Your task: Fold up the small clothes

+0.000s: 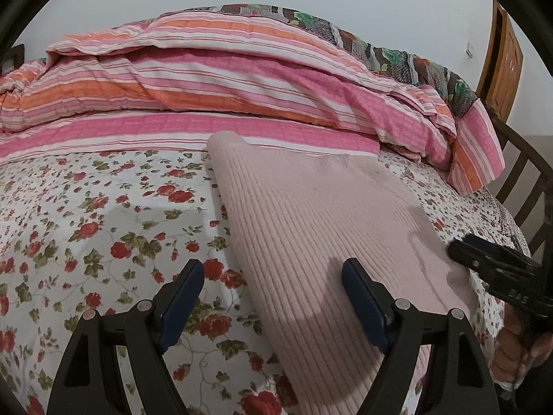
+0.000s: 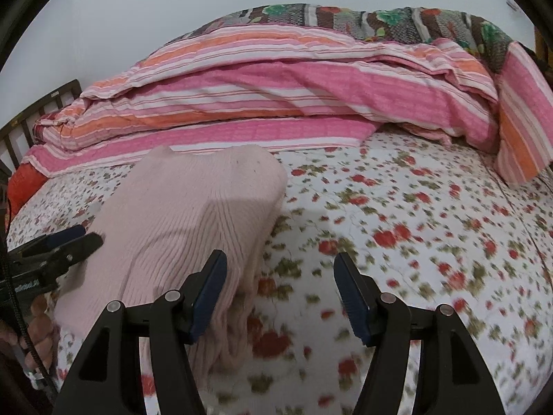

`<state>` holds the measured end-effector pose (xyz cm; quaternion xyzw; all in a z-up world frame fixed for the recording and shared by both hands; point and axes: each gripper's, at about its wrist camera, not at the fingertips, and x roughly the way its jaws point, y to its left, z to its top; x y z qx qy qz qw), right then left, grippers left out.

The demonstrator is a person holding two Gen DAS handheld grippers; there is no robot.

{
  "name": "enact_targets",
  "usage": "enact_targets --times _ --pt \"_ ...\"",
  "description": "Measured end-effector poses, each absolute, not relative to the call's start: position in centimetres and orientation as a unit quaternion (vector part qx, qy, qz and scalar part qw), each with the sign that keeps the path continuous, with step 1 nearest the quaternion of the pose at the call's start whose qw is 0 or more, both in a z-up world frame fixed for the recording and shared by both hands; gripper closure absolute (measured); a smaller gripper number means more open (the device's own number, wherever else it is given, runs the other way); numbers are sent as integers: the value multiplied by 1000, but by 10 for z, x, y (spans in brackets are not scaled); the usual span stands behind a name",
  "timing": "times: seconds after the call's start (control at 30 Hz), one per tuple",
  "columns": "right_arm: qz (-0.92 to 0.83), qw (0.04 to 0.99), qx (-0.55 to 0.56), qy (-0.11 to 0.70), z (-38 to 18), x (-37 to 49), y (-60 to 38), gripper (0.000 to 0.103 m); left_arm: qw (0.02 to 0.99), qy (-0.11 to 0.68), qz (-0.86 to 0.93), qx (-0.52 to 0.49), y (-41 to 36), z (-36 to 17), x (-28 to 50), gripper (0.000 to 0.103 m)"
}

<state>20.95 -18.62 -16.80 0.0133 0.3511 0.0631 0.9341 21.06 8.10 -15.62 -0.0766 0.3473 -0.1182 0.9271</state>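
Floral bedsheet (image 1: 86,214), striped quilt (image 1: 207,79) heaped at the far side. Pink ribbed knit (image 1: 311,228) lies near edge, already folded into a narrow stack; looks near done, maybe one more fold. Left gripper (image 1: 273,297) spread, straddling its left edge. Right gripper (image 2: 280,287) spread, empty, beside its right edge.

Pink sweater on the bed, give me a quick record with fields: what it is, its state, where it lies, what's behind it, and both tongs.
item: pink ribbed sweater
state: folded into a long stack
surface: flowered bedsheet
behind: striped quilt, bunched up by the wall
left tongs: open, over the sweater's left edge, gripping nothing
right tongs: open, at its right edge, gripping nothing
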Motion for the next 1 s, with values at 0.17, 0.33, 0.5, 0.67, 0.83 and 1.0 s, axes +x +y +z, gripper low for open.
enact_targets --times 0.17,0.33,0.5,0.67,0.83,1.0 --pt "17 932 30 361 -164 180 -203 35 932 338 -104 -75 81 -155 196 22" --pt "15 932 31 361 -164 143 -215 21 920 362 -107 -101 81 -168 173 22" --pt "17 933 33 359 -149 122 -221 17 921 361 -108 -101 78 -156 129 23" --pt "12 945 38 326 -120 96 -217 13 939 321 -92 -85 77 -103 88 22" --pt "31 952 34 304 -89 70 -205 0 955 284 -58 -65 73 -61 53 8" --pt "36 956 12 290 -70 48 -192 0 957 282 -36 -48 66 -40 32 5"
